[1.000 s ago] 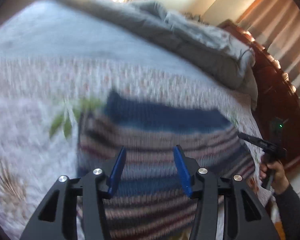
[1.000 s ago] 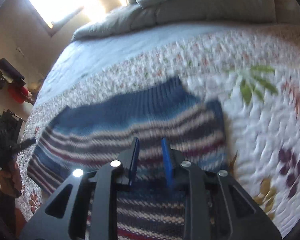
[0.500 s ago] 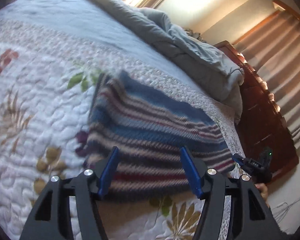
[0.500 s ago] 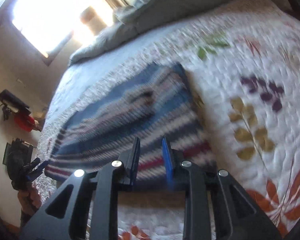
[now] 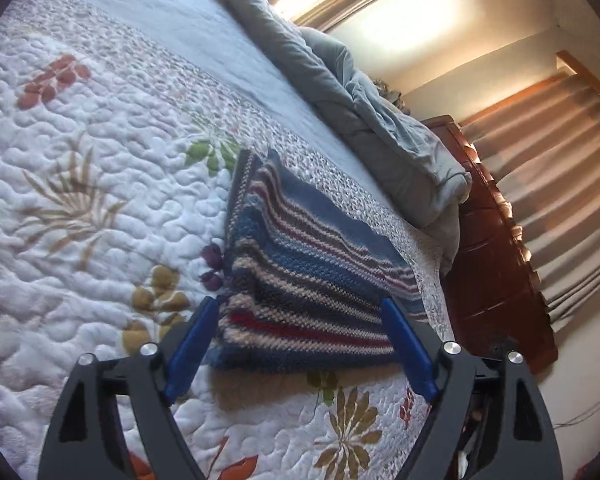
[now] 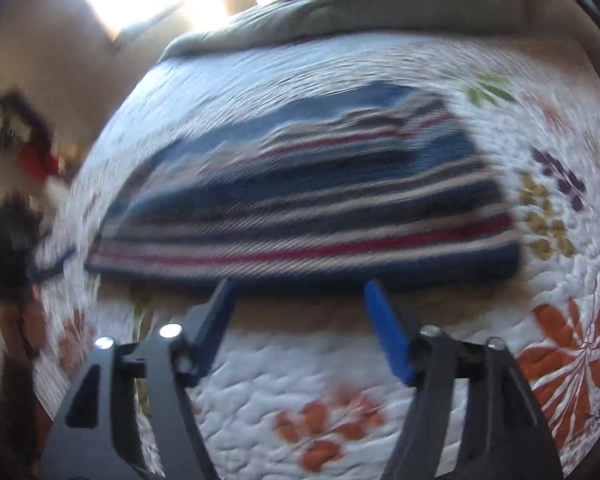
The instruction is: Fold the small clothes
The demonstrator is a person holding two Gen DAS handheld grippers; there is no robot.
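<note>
A folded striped knit garment (image 5: 300, 276), blue with cream and red bands, lies flat on the floral quilt (image 5: 72, 184). My left gripper (image 5: 300, 308) hovers just short of its near edge, its jaws opening wide, with no cloth pinched between the blue pads. In the blurred right wrist view the same striped garment (image 6: 312, 200) lies ahead of my right gripper (image 6: 298, 288). That gripper's jaws are opening too, nothing sits between them, and only quilt (image 6: 300, 368) lies under them.
A rumpled grey duvet (image 5: 364, 104) is heaped along the bed's far side. A dark wooden bed frame (image 5: 496, 248) and curtains (image 5: 560, 168) stand beyond it. In the right wrist view a person's hand with the other gripper (image 6: 12, 240) shows at the left edge.
Both grippers have drawn back from over the garment to its near edge. The left jaws spread step by step; the right jaws, narrow before, now stand wide. The garment lies folded.
</note>
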